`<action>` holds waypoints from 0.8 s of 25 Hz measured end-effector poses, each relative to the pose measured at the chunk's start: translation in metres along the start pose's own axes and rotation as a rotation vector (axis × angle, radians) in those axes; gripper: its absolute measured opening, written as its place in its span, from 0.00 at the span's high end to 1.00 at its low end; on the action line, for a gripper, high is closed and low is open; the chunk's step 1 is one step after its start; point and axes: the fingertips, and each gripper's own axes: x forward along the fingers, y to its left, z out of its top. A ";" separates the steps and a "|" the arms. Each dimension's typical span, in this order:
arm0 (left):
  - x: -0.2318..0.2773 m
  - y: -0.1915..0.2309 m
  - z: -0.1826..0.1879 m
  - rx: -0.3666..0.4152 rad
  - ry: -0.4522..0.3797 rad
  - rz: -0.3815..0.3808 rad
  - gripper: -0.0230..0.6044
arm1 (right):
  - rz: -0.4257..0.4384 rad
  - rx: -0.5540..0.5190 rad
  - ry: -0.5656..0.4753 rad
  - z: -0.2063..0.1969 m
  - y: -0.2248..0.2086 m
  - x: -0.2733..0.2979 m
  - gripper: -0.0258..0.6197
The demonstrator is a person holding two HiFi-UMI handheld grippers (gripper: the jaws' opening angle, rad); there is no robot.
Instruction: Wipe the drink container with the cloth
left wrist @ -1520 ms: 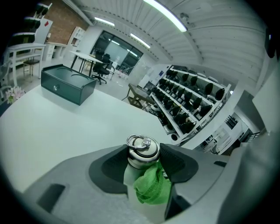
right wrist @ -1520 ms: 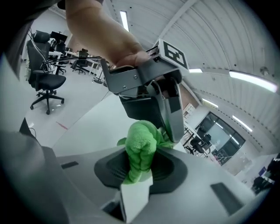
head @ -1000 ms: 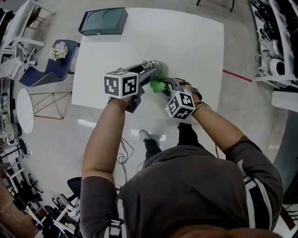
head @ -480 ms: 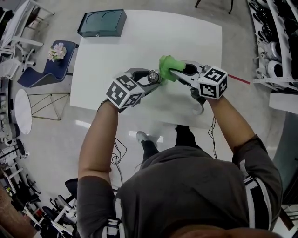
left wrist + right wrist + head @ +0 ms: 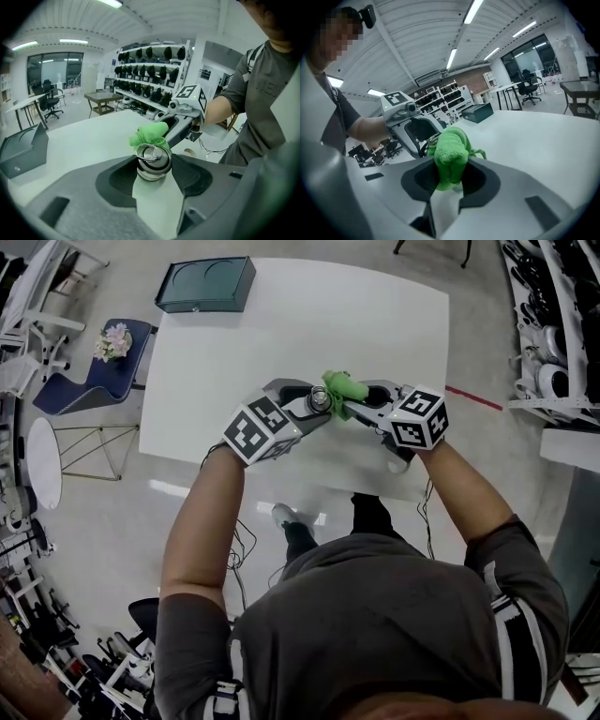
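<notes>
The left claw [image 5: 309,411] is clamped on the drink container [image 5: 153,164], a small metal can held by its flanks between the two pads, top end pointing away from the claw and lifted clear of the white tabletop [image 5: 281,324]. The right claw [image 5: 449,176] is closed on a bunched green cloth [image 5: 451,154], and the wad pokes out ahead of its tips and presses against the can's far rim, directly beyond the left claw's tips. From where I stand the weak spot looks like the hold on the can: it is round and smooth, gripped on two narrow strips only, so a firm push from the cloth along the line of the left claw could slide it back through the pads or twist it askew, and a drop from there lands on the tabletop beneath both claws. The ring tab [image 5: 151,152] on the top is another trap, since the cloth's loose threads could catch on it and drag the can out as the right claw pulls away. The cloth itself is only pinched at its tail, so hard rubbing may work it loose. The two claws also sit nearly nose to nose and could knock together. I cannot tell whether the can is open; if so, tilting risks a spill.
</notes>
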 end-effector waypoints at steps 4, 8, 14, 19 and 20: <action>0.004 -0.004 0.008 0.015 -0.139 0.050 0.61 | 0.014 -0.004 0.057 -0.004 -0.004 -0.013 0.82; 0.012 -0.006 0.015 0.046 -0.299 0.154 0.60 | 0.041 0.011 -0.025 0.036 -0.012 -0.031 0.82; 0.023 0.003 -0.006 0.122 -0.346 0.313 0.46 | 0.104 -0.232 0.108 0.069 0.018 -0.010 0.82; 0.041 0.015 -0.027 0.119 -0.298 0.374 0.44 | 0.144 -0.312 0.227 0.061 0.031 0.010 0.82; 0.044 0.016 -0.030 0.111 -0.297 0.377 0.44 | 0.149 -0.325 0.252 0.059 0.033 0.012 0.82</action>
